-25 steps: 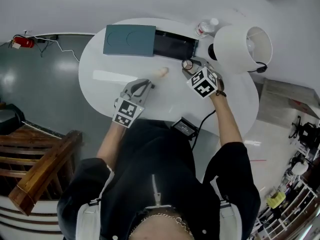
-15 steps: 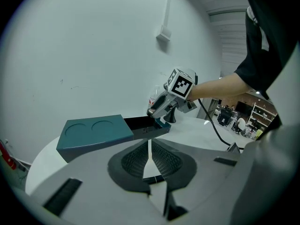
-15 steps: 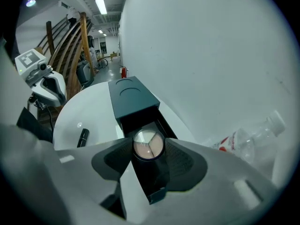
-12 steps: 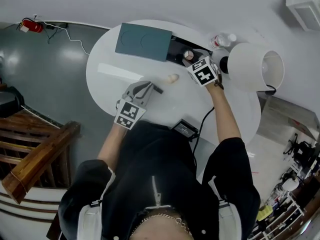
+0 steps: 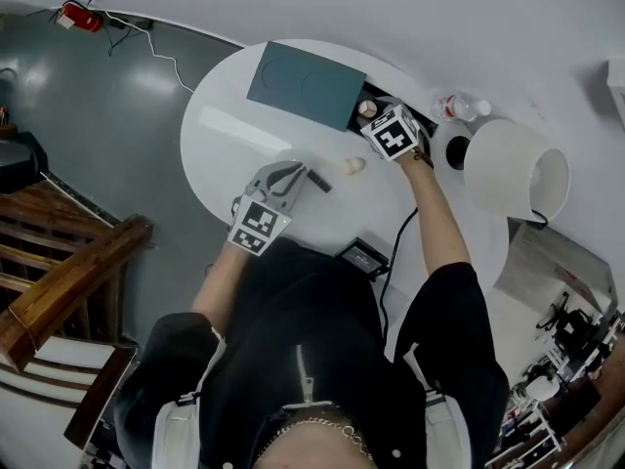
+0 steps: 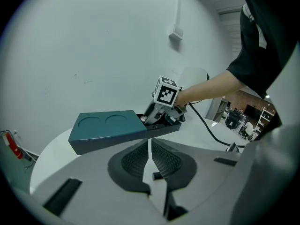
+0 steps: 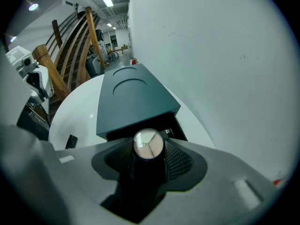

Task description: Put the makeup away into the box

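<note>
Near the table (image 5: 322, 221) edge lies a black device (image 5: 363, 255) with a cable. Beyond it the left gripper (image 6: 149, 149) hangs low over the tabletop with its jaws closed to a thin slit and nothing between them. Just past its tips lies a short black stick (image 5: 320, 182), and beside that a beige piece (image 5: 352, 165). Farther on, the right gripper (image 5: 374, 115) points steeply down, its pads clamped on a dark round jar (image 7: 148, 144) with a clear top showing pinkish powder. The jar is held at the box's open dark drawer (image 6: 164, 129); whether it touches the drawer I cannot tell. The box (image 5: 308, 84), with a teal top bearing two round dents, sits at the table's far side. A bottle (image 5: 459, 106) and a white lamp (image 5: 513, 164) stand to the right.
</note>
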Available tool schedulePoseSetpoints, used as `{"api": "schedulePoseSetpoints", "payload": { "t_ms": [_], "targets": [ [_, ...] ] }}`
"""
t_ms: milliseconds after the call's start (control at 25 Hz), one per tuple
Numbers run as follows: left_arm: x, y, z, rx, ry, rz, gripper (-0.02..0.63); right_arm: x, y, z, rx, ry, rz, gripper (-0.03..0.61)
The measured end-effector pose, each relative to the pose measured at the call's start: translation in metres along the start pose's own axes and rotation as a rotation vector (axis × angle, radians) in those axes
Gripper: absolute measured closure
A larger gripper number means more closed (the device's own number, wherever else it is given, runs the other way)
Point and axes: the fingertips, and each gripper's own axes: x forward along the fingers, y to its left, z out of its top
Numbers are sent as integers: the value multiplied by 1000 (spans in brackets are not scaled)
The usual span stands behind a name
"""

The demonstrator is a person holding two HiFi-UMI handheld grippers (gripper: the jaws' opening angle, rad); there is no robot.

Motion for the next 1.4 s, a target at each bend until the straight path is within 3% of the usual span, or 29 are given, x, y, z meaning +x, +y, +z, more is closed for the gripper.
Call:
{"api": "schedulePoseSetpoints", "payload": {
  "t_ms": [560, 920, 1400],
  "targets": [
    [2, 8, -10, -55, 16, 25, 598, 37, -6, -3, 9, 68, 35, 370],
    [3, 5, -4, -54, 4, 11, 598, 22, -5, 3, 33, 16, 35, 359],
    [-14, 0, 0, -36, -36, -2, 598, -49, 25, 24, 0, -99, -52, 359]
  ]
}}
